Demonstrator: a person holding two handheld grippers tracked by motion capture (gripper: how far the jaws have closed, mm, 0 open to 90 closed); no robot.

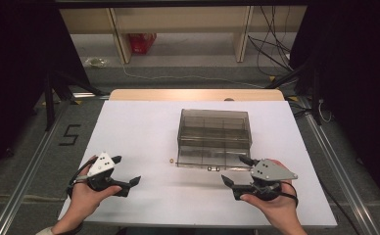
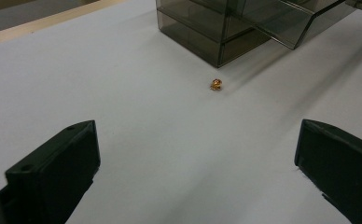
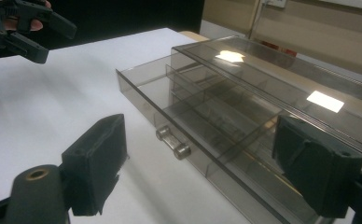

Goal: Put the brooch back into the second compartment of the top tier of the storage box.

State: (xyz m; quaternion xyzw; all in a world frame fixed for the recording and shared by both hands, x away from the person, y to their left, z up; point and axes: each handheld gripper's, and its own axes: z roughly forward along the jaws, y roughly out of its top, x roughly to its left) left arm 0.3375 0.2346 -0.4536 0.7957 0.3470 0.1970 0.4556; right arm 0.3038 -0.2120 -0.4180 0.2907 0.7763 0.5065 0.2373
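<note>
Your left gripper (image 1: 128, 172) is wide open and empty, closest to that tiny amber bead (image 2: 216, 85) lying dead ahead, just beside the smoky drawer box's (image 1: 214, 137) corner.

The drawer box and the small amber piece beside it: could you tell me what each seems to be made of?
The drawer box looks like smoke-tinted clear plastic, glossy: its dividers show through the walls and the lid mirrors ceiling lights. The small amber piece is shiny and golden-orange, perhaps a glass or plastic bead or metal; too small to tell.
</note>
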